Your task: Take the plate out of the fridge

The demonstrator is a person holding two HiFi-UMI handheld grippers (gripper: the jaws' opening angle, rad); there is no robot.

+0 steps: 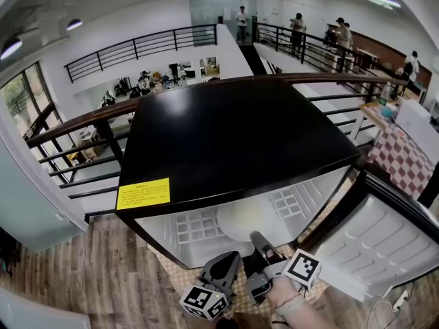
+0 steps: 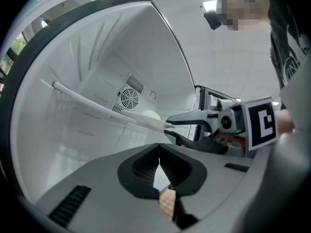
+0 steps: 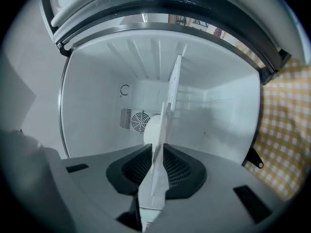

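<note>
A white plate (image 1: 241,218) lies on the shelf (image 1: 192,226) inside the open black fridge (image 1: 233,132). My right gripper (image 1: 258,241) reaches into the fridge and is shut on the plate's near rim. The right gripper view has the plate (image 3: 154,130) edge-on between the jaws of that gripper (image 3: 154,168). In the left gripper view the right gripper (image 2: 169,128) pinches the plate (image 2: 147,116) where it rests on the shelf (image 2: 87,103). My left gripper (image 1: 228,263) hangs just outside the fridge, left of the right one. Its jaws (image 2: 159,165) are shut with nothing between them.
The fridge door (image 1: 384,245) stands open to the right. A checkered cloth (image 1: 405,160) covers a table right of the fridge. A fan grille (image 3: 140,121) sits on the fridge's back wall. A dark railing (image 1: 82,125) runs behind the fridge.
</note>
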